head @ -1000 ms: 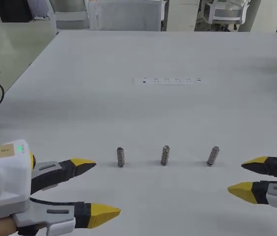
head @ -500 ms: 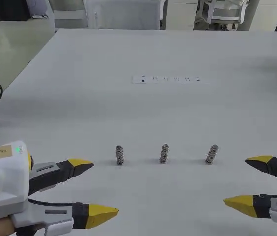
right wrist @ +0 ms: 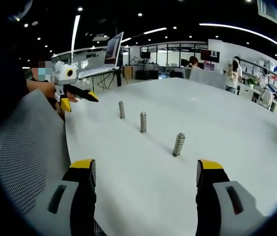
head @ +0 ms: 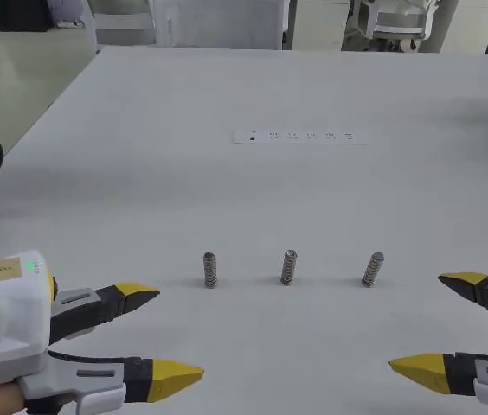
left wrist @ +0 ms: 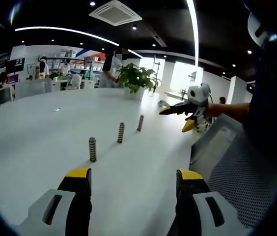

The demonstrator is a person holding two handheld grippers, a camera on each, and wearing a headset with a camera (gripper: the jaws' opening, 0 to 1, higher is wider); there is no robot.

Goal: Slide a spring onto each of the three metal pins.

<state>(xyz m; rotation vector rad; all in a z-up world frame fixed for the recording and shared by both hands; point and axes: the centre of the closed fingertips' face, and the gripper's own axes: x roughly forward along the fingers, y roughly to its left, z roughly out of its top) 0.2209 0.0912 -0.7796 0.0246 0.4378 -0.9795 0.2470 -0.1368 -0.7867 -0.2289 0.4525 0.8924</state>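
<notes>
Three springs (head: 289, 267) stand upright in a row on the white worktop (head: 270, 190), well apart from one another, each seemingly already seated over one of the pins, which the coils hide. The left hand-held gripper (head: 175, 334) and the right hand-held gripper (head: 419, 322) flank the row, both spread wide and empty. Such springs look light, bouncy and apt to slip, so a gentle pinch across the mid-coils would suit better than one at the ends
</notes>
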